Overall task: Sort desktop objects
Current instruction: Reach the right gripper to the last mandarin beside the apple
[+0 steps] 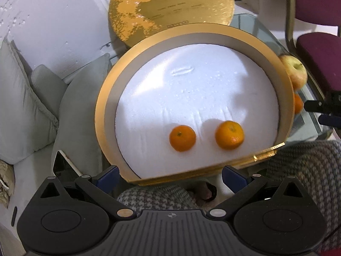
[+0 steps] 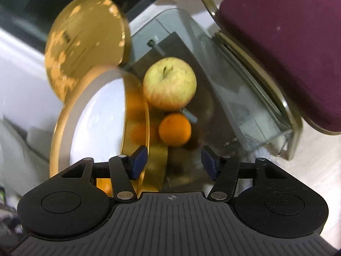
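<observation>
A round gold box (image 1: 106, 98) with a white foam floor fills the left wrist view, and two tangerines (image 1: 182, 138) (image 1: 229, 135) lie inside it near the front. My left gripper (image 1: 170, 178) stands open just before the box's near rim, empty. In the right wrist view the box (image 2: 136, 115) is at left, with an apple (image 2: 169, 83) and a third tangerine (image 2: 174, 129) beside it on the glass table (image 2: 223, 79). My right gripper (image 2: 173, 162) is open and empty, just short of that tangerine. The apple (image 1: 295, 72) also peeks out behind the box's right rim.
The gold lid (image 1: 170, 6) leans upright behind the box. A maroon chair (image 2: 287, 42) stands right of the table. Grey cushions (image 1: 21, 111) lie on a white sofa at left. A person's checked sleeve (image 1: 304, 166) shows below the box.
</observation>
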{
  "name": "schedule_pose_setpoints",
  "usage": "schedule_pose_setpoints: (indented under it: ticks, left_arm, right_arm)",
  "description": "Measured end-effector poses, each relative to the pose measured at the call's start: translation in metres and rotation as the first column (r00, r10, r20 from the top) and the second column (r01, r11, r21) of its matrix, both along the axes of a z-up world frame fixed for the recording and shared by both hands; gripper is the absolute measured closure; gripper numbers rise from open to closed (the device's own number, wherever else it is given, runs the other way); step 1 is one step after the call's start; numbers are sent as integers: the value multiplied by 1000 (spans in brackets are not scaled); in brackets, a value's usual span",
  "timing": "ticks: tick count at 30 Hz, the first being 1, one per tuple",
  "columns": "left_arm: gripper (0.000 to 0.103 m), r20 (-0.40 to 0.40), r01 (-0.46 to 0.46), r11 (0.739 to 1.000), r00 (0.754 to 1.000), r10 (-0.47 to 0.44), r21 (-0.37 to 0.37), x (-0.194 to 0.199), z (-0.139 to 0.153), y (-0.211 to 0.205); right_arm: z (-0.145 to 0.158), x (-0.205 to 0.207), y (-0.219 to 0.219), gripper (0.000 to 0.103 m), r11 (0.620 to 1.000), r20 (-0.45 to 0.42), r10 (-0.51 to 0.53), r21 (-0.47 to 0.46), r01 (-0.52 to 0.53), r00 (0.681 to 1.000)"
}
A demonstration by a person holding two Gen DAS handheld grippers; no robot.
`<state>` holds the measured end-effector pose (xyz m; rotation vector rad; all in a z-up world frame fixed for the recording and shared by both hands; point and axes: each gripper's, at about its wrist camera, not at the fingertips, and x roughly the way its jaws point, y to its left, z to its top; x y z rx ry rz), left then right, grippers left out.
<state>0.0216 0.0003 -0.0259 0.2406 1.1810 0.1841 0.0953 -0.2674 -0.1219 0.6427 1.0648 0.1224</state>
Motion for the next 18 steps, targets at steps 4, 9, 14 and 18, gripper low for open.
schedule_pose_setpoints:
  ticks: [4, 9, 14, 18]
  left_arm:
    - [1, -7, -13, 1000, 1000, 13, -16, 5, -4, 6]
    - [1, -25, -36, 999, 999, 35, -37, 8, -12, 14]
    - [1, -27, -45, 998, 999, 44, -50, 7, -14, 19]
    - [1, -21, -48, 997, 999, 47, -62, 2, -13, 22]
  right_arm:
    - [-12, 23, 3, 52, 1000, -41, -27, 14, 28, 999]
    - [-21, 37, 9, 52, 999, -75, -38, 34, 40, 996]
    - [-27, 45, 15, 53, 998, -104, -47, 35, 51, 994]
    - [-23, 44, 18, 59, 999, -101, -53, -14, 51, 994]
